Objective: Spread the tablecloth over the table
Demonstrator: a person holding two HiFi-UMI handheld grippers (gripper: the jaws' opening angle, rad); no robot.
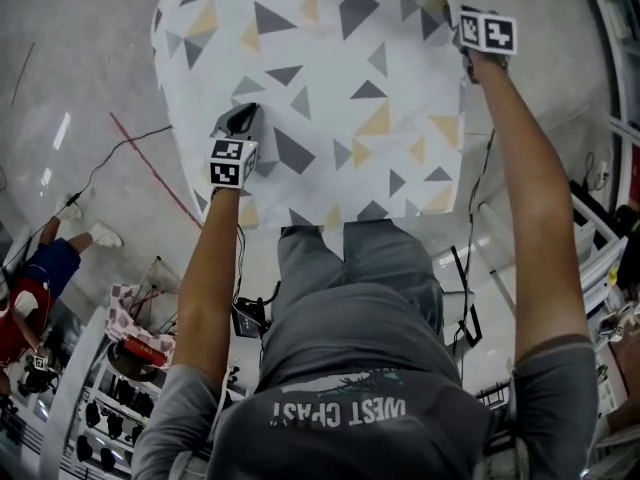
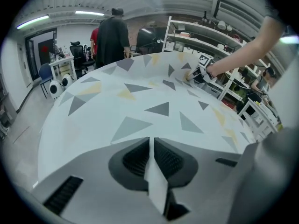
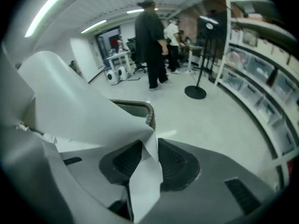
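The white tablecloth (image 1: 320, 88), printed with grey and yellow triangles, lies over the table. My left gripper (image 1: 240, 120) is shut on the cloth's near-left edge; in the left gripper view a white fold (image 2: 156, 181) is pinched between the jaws of the left gripper (image 2: 150, 146). My right gripper (image 1: 462, 20) is at the cloth's far right corner, and it also shows in the left gripper view as the right gripper (image 2: 195, 74). In the right gripper view the right gripper (image 3: 148, 146) is shut on the cloth's plain underside (image 3: 74, 106), which billows up to the left.
A dark metal table rim (image 3: 142, 107) shows under the lifted cloth. People (image 3: 152, 45) stand across the room by a round-based stand (image 3: 196, 90). Shelving (image 3: 261, 78) runs along the right. My own legs (image 1: 360, 268) are against the table's near edge.
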